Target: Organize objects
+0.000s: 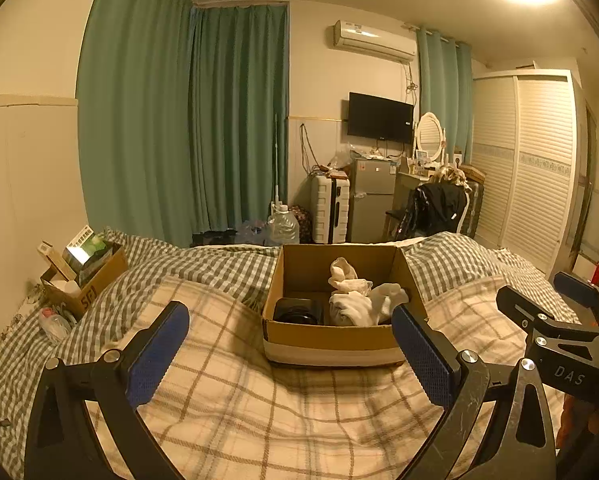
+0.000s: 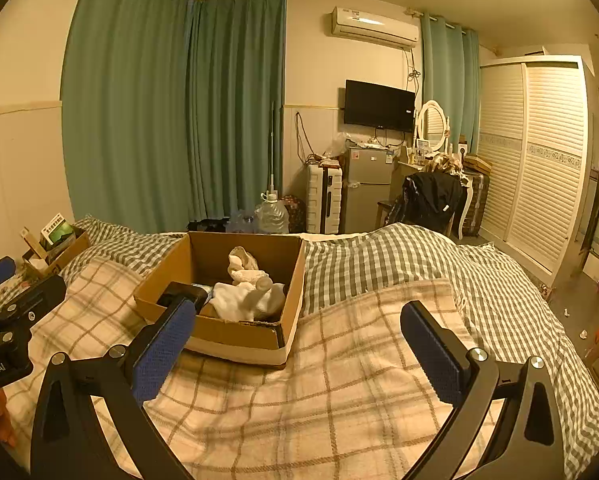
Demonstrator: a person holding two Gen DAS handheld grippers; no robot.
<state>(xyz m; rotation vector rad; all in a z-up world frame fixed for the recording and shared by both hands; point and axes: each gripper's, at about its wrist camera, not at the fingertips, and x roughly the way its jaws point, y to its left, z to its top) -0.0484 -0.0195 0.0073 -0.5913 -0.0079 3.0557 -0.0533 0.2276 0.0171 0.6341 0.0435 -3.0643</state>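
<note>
Here, mid-frame on the plaid blanket (image 1: 299, 408), the open brown cardboard box (image 1: 335, 342) holds limp white socks (image 1: 359, 300), light and soft: pinch a bunched fold. The left gripper (image 1: 291, 354) and right gripper (image 2: 295, 354) both gape, empty.
</note>
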